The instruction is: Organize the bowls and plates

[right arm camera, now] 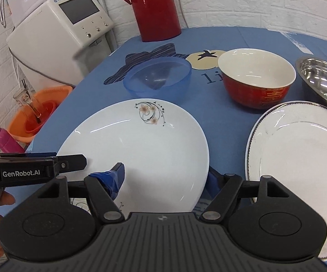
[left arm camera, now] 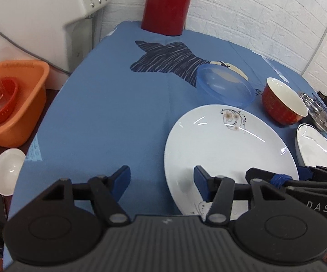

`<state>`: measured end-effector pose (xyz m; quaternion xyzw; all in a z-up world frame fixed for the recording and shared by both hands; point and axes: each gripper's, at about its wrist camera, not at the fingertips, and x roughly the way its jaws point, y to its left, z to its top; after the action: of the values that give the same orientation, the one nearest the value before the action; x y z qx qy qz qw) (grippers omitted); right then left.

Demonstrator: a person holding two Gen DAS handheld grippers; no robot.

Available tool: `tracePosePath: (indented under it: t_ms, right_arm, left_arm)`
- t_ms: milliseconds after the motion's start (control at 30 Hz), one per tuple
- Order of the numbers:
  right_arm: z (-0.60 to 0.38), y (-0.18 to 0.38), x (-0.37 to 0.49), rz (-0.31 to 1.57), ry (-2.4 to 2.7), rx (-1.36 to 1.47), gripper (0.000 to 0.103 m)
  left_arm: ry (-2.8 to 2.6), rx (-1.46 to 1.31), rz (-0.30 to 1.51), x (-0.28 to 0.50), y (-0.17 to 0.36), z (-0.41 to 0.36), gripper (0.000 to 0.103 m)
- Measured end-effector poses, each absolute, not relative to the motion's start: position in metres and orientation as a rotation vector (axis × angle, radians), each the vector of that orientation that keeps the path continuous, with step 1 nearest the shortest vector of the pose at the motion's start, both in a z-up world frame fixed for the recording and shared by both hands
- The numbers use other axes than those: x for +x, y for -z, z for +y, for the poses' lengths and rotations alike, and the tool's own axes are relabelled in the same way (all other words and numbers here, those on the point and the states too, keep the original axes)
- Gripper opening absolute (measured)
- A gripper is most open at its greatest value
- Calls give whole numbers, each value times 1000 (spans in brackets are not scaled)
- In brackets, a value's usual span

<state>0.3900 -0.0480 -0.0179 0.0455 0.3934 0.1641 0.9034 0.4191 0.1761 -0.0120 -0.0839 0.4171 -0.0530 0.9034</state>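
Observation:
A large white plate with a flower print (left arm camera: 229, 154) (right arm camera: 140, 149) lies on the blue tablecloth (left arm camera: 109, 117). My left gripper (left arm camera: 162, 181) is open, its right finger (left arm camera: 200, 181) over the plate's left rim and its left finger over bare cloth. My right gripper (right arm camera: 164, 179) is open too and straddles the plate's right rim: one taped finger (right arm camera: 116, 176) is above the plate, the other partly hidden beyond the rim. Behind the plate stand a blue see-through bowl (left arm camera: 224, 86) (right arm camera: 157, 77) and a red bowl with a white inside (left arm camera: 283, 102) (right arm camera: 256, 79).
A silver-rimmed white plate (right arm camera: 299, 154) and a steel bowl (right arm camera: 322, 79) lie at the right. A red thermos jug (right arm camera: 155, 9) stands at the back by the brick wall. Left of the table are a white machine (right arm camera: 61, 34), an orange basin (left arm camera: 16, 104) and a small white bowl (left arm camera: 8, 170).

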Motion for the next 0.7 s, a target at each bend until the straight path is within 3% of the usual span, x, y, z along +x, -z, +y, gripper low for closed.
tracePosePath:
  t_ms: [333,433,467,500,700]
  right_arm:
    - [-43,23,384,767,-378,-47,64]
    - [-42,23,384,765,-391,-57,60]
    - [-43,23,384,760,-404,-54,58]
    - [-45,23,383,755,-414,-59,55]
    - [-45,20,377,767,-415,-47,50]
  left_arm:
    - [94,-136,841,420,15,168,54]
    - [99,-135,840,420,13,167,45]
    - [102,-132,844,420,12,167,39]
    - [115,-138,847,421,12,166,26]
    - [120,-159,850,417,9,163,17]
